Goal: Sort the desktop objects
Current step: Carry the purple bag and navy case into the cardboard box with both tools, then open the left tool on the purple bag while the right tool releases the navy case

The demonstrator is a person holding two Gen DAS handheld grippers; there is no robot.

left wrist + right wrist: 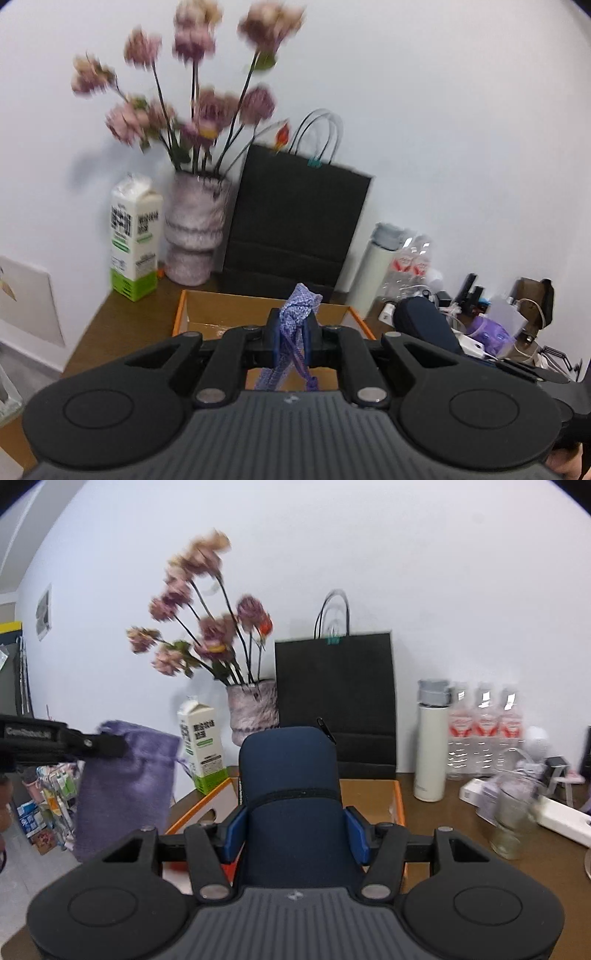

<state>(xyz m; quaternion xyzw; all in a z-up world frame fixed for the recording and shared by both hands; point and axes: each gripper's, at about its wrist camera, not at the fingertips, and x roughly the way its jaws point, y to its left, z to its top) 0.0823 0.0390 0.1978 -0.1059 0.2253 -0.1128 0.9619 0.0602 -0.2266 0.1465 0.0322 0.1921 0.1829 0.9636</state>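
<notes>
Both grippers carry loads: left gripper point(293, 341) pinches the purple pouch point(122, 786) by its drawstring; right gripper point(295, 829) clamps the navy case point(291, 794). Beyond sits the orange-edged box point(229, 314); next, lower and release.

A plain white wall point(406, 554) rises behind a brown wooden bench point(461, 834), evenly lit. A small picture point(43, 612) hangs on the wall far to the left. Beyond the bench's left edge lies pale grey floor point(22, 853) beside a cluttered wire rack point(55, 794).
</notes>
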